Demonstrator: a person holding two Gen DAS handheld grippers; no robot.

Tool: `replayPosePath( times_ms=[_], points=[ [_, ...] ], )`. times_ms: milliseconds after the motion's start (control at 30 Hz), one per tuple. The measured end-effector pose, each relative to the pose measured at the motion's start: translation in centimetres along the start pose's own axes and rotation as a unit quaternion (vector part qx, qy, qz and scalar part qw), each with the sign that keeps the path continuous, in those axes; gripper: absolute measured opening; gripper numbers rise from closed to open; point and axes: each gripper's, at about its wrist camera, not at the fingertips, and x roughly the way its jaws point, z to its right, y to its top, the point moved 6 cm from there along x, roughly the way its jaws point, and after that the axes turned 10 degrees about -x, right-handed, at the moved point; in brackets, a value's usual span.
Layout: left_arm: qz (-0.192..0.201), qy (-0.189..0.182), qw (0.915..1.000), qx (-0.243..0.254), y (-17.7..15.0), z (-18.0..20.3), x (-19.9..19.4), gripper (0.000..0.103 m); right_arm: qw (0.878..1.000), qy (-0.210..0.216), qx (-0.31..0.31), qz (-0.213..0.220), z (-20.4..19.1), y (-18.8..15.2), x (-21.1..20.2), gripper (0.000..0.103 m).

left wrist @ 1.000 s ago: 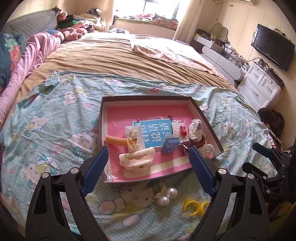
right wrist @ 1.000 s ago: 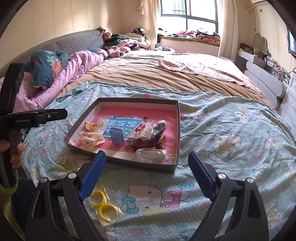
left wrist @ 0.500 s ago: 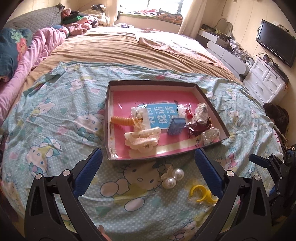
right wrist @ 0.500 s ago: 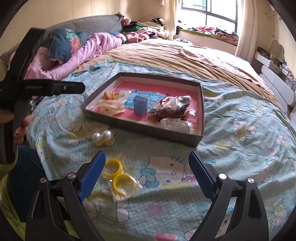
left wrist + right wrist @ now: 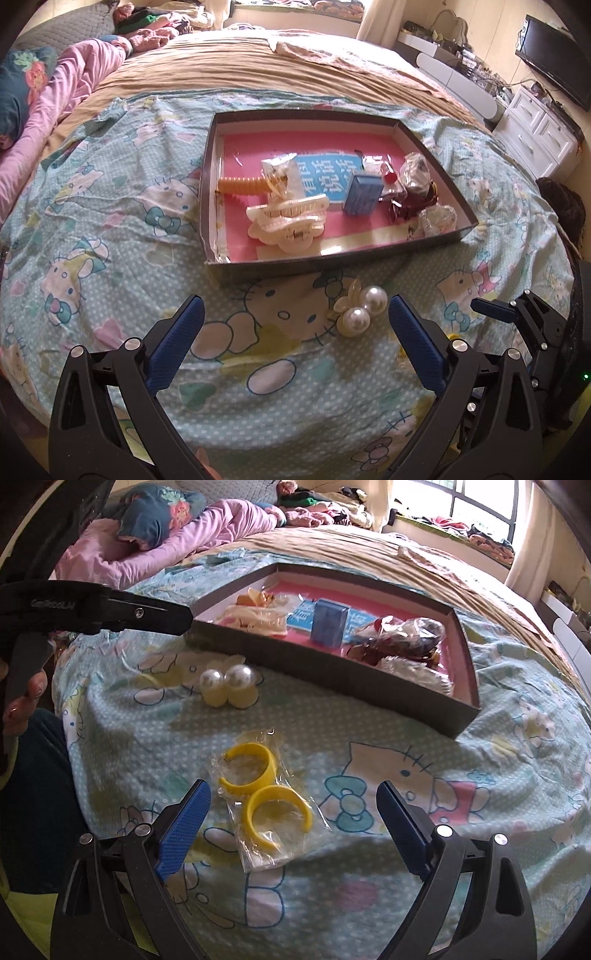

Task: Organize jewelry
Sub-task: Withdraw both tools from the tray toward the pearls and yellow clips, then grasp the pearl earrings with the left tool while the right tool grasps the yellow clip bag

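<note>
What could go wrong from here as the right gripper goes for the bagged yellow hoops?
1. The yellow hoops sit in a loose clear bag; the right gripper's open fingers may pinch only film, and it could slip.
2. The Hello Kitty sheet is soft and wrinkled, so fabric may get caught.
3. The pearl clip lies loose near the tray and might roll if the bedding shifts.
</note>
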Motion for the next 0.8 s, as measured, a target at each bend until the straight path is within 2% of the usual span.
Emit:
replayPosePath(
  times_ms=[67,167,233,333,467,600,633,733,800],
  points=[
    [-0.007,-0.002,1.0,0.003,-0.3,0.1,0.4,0.093,1.0,0.003,-0.002,-0.004,-0.1,0.0,0.6,0.088],
    [-0.019,-0.012,0.9997,0.004,-0.8,0.4,0.9,0.093,1.0,0.016,-0.01,0.002,-0.5,0.1,1.2,0.076],
    [-0.026,-0.019,0.9994,0.01,-1.0,0.8,1.4,0.093,0.999,0.032,-0.006,0.008,-0.4,0.4,1.2,0.052],
    [-0.037,-0.032,0.9986,0.018,-1.3,1.5,2.1,0.093,0.999,0.043,0.02,0.014,0.7,0.5,0.8,0.048],
    [-0.05,-0.042,0.9973,0.032,-1.9,2.6,3.3,0.093,0.997,0.028,0.061,0.023,3.2,0.2,-0.2,0.047],
    [-0.062,-0.042,0.9964,0.04,-2.2,3.2,4.6,0.076,0.996,0.012,0.081,0.037,5.1,-0.1,-1.8,0.047],
    [-0.065,-0.043,0.9961,0.042,-2.3,3.4,5.0,0.069,0.996,0.008,0.084,0.041,5.5,-0.2,-2.1,0.047],
    [-0.068,-0.042,0.9956,0.049,-2.3,3.9,5.5,0.039,0.994,-0.002,0.093,0.052,6.5,0.0,-3.1,0.047],
    [-0.068,-0.037,0.9956,0.052,-2.3,4.1,5.5,0.038,0.993,-0.006,0.098,0.06,7.0,0.2,-3.7,0.047]
  ],
)
